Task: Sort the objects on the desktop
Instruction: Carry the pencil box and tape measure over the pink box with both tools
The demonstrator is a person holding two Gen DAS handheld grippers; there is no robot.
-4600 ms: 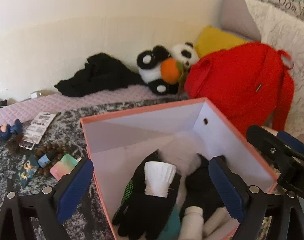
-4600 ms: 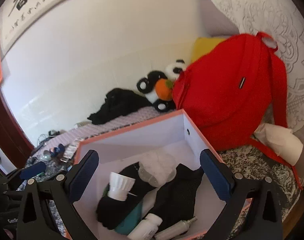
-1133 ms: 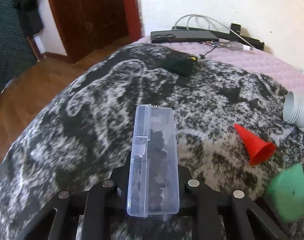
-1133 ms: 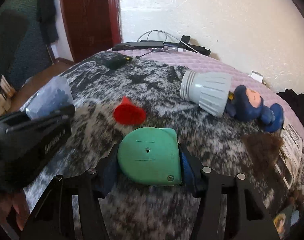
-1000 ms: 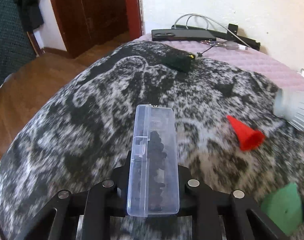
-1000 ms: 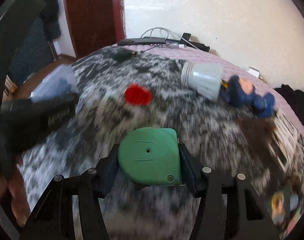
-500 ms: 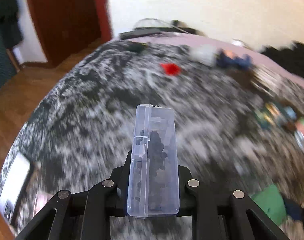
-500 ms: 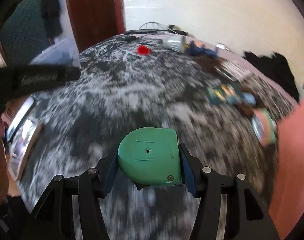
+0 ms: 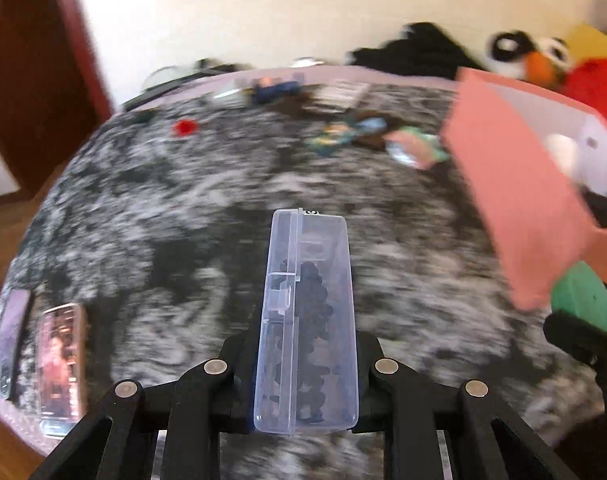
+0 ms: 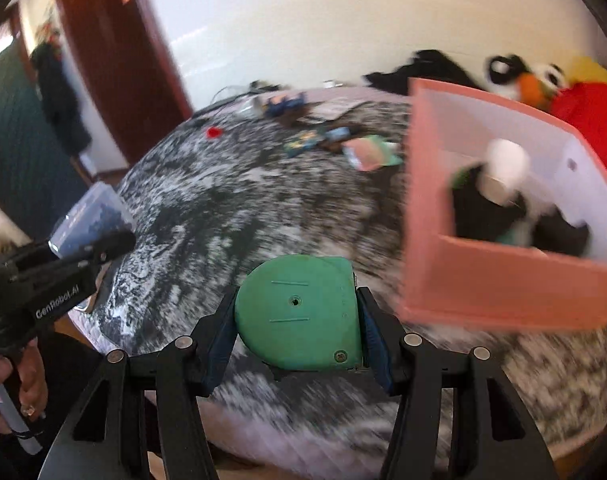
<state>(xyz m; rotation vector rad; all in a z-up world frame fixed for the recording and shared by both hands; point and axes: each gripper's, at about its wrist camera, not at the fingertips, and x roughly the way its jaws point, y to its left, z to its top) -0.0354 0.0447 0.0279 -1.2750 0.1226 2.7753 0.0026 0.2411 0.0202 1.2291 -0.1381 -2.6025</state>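
The left gripper (image 9: 305,360) is clamped narrow on a clear plastic case (image 9: 307,316) of small dark pieces, gripped at its near end so the rest juts forward. The right gripper (image 10: 297,344) is closed part-way on the flat sides of a green tape measure (image 10: 299,312), its pads pressing both edges. Both loads hang clear above the grey patterned bedcover (image 10: 231,200). The pink storage box (image 10: 503,280), already holding dark gloves and a white item, stands toward the cover's right edge; judged, both items are bound for it. Loose items lie along the far edge.
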